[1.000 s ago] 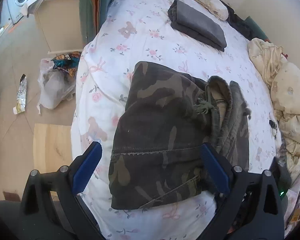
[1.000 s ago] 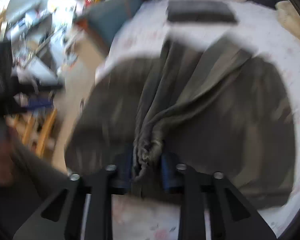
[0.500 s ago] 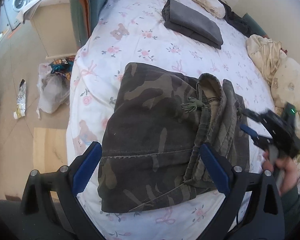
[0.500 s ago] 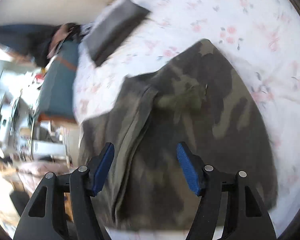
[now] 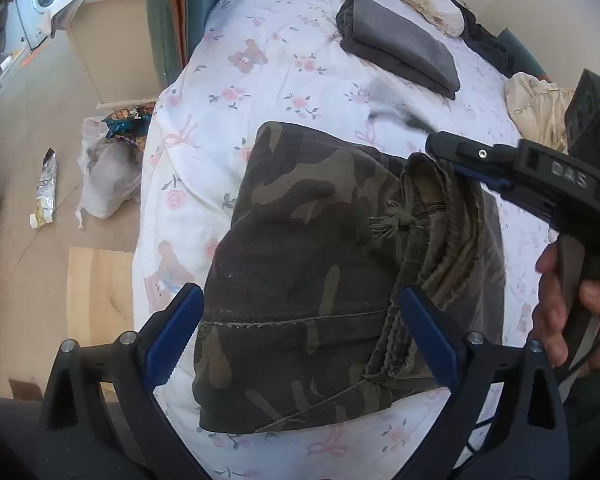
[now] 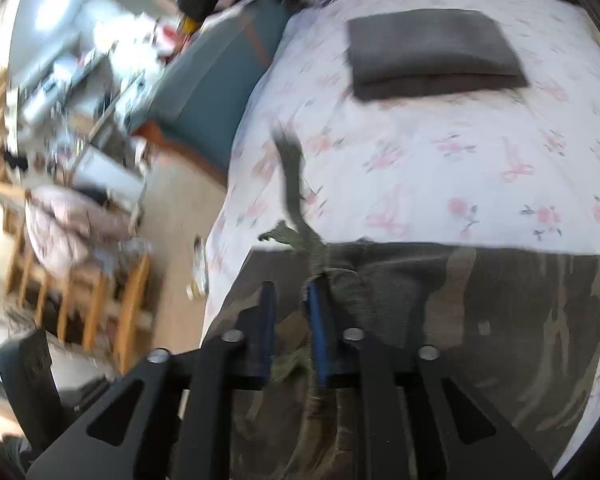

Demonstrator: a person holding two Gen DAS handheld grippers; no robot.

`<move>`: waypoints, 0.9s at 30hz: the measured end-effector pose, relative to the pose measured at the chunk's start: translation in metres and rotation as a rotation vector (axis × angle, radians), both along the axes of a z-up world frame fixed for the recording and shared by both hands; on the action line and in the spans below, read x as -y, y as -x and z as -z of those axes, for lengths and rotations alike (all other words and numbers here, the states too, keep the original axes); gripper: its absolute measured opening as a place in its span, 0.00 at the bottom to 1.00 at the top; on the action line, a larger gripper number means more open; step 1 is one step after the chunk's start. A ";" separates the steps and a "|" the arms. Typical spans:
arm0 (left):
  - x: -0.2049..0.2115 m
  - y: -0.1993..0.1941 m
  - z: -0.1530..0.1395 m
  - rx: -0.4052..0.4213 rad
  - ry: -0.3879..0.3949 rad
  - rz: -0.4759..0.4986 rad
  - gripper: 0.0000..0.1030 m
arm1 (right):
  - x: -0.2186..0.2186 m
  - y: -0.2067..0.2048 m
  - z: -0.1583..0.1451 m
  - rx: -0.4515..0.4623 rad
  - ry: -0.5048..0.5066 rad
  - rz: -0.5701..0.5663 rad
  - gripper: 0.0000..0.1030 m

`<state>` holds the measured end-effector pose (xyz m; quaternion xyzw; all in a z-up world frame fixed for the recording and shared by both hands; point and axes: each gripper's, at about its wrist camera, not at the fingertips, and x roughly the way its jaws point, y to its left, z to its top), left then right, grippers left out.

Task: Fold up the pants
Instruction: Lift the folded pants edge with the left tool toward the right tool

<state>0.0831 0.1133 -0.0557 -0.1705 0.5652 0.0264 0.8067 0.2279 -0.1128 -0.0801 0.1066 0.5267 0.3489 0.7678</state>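
Note:
Camouflage pants (image 5: 312,264) lie folded in a bundle on the flowered bed sheet (image 5: 268,80), waistband and drawstring (image 5: 392,224) on the right side. My left gripper (image 5: 300,332) is open and empty, hovering over the bundle's near edge. My right gripper (image 5: 452,156) reaches in from the right over the waistband. In the right wrist view the right gripper (image 6: 290,312) is nearly closed around the drawstring cord (image 6: 296,208), which streams up blurred above the pants (image 6: 480,320).
A folded grey garment (image 5: 400,44) lies at the far end of the bed, also in the right wrist view (image 6: 432,52). Crumpled cream bedding (image 5: 540,108) is at the right. A plastic bag (image 5: 108,168) and litter lie on the floor left of the bed.
My right gripper swung in over the waistband and closed from wide open onto the drawstring. The left gripper stayed open over the pants, shifting slightly.

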 end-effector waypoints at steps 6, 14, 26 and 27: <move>-0.003 0.001 0.001 -0.004 0.007 0.001 0.94 | 0.065 0.025 0.012 -0.028 -0.043 0.140 0.65; 0.035 0.003 0.020 -0.070 0.060 0.147 0.94 | 0.204 0.079 0.039 -0.103 -0.082 0.531 0.68; 0.121 -0.003 0.069 -0.156 0.106 0.333 0.08 | 0.302 0.122 0.070 -0.229 -0.214 0.909 0.69; 0.122 -0.002 0.065 -0.145 0.108 0.342 0.08 | 0.309 0.123 0.072 -0.234 -0.222 0.916 0.69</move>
